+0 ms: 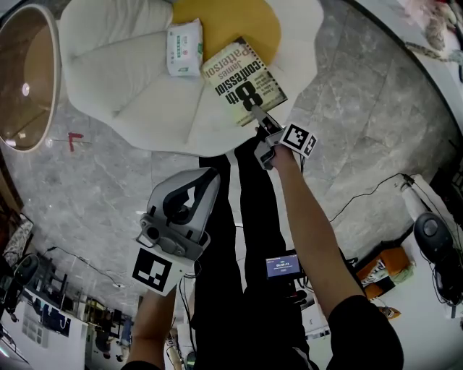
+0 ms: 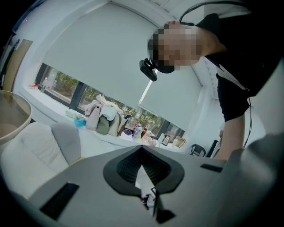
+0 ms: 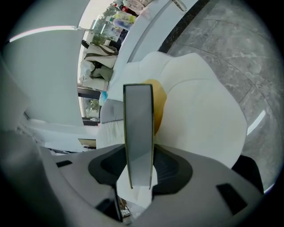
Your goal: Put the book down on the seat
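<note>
The book (image 1: 242,81), a paperback with large black title print, hangs flat over the front right part of the white cushioned seat (image 1: 130,79). I cannot tell whether it touches the seat. My right gripper (image 1: 259,115) is shut on the book's near edge. In the right gripper view the book (image 3: 138,133) stands edge-on between the pads, with the seat (image 3: 199,111) beyond it. My left gripper (image 1: 189,196) is held low by the person's legs, shut and holding nothing. In its own view the left gripper (image 2: 142,150) points up at the person.
A pack of tissues (image 1: 184,48) lies on the seat beside a yellow cushion (image 1: 228,22). A round glass table (image 1: 25,76) stands at the left. Cables and devices (image 1: 427,238) lie on the grey marble floor at the right.
</note>
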